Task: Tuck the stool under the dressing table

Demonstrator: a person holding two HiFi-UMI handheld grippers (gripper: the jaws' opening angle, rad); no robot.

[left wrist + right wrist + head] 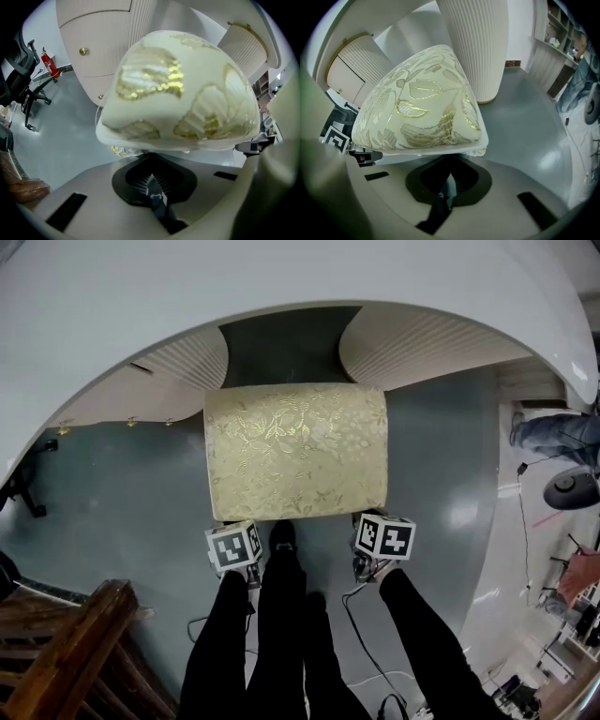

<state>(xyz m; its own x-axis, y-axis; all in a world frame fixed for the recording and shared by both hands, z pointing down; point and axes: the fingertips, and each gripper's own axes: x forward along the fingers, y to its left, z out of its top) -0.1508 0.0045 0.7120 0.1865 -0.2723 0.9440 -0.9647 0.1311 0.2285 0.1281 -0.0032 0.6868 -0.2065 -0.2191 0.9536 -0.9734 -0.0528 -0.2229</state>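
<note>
Mostly cream stool (295, 451), gold floral upholstery

From the head view, the legs of the stool (295, 451) are lost beneath its seat, and the dressing table (112, 324) runs off the frame. On the left gripper (241, 531) and right gripper (375, 524), the jaw tips vanish under the seat edge, so the grip is unreadable.

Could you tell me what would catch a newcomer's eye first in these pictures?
The stool, with its cream seat patterned in gold leaves, stands out in the middle of the head view, at the mouth of the dark gap under the dressing table. The table's broad white curved top arches above it. The left gripper and right gripper, each with a black-and-white marker cube, sit at the stool's near corners.
</note>
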